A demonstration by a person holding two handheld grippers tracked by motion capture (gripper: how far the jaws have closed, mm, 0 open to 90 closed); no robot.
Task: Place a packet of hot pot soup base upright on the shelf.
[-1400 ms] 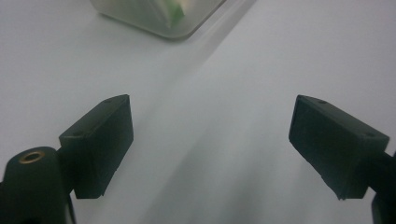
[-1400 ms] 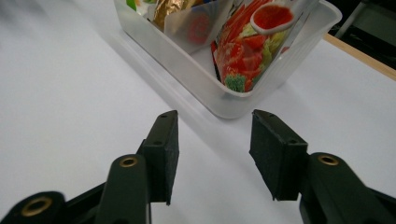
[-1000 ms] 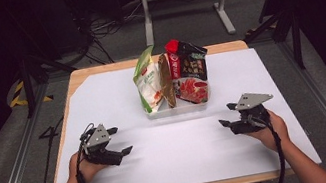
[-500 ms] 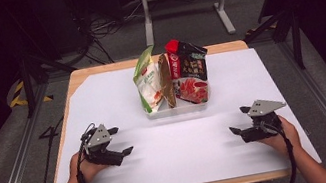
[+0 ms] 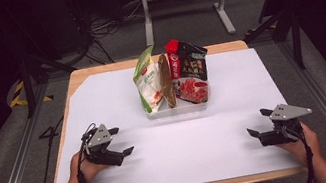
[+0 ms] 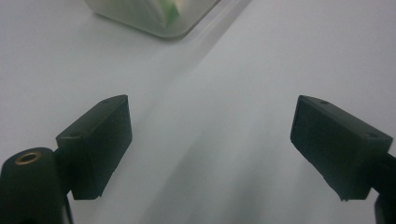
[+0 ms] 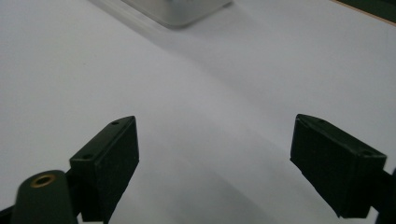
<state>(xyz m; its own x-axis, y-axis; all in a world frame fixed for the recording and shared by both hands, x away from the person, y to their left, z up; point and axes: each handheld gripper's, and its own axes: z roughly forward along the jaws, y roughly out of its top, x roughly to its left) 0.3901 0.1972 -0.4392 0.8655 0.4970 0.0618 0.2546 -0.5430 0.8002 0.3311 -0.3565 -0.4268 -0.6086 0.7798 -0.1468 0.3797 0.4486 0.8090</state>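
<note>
My left gripper (image 5: 118, 141) sits low over the near left part of the counter (image 5: 249, 76), jaws spread wide with nothing between them. My right gripper (image 5: 259, 122) rests near the right edge at the near side, jaws just as wide apart and empty. Between the two lies a broad bare stretch of the white sheet (image 5: 191, 147), open all the way to the near edge. The sheet covers nearly the whole top; a strip of wood shows along the far edge and at the far left corner.

The one thing standing ahead is a clear tray (image 5: 177, 110) at the middle of the counter, well apart from both grippers. In the left gripper view its near corner (image 6: 159, 18) shows at the top, in the right gripper view likewise (image 7: 177, 11).

Standing upright in the tray are snack packets: a green-and-white bag (image 5: 147, 81) on the left, a brownish one (image 5: 166, 80) touching it, then a red packet (image 5: 174, 59), a dark packet (image 5: 192, 61) at the far right, and a red-printed one (image 5: 192, 90) in front.
</note>
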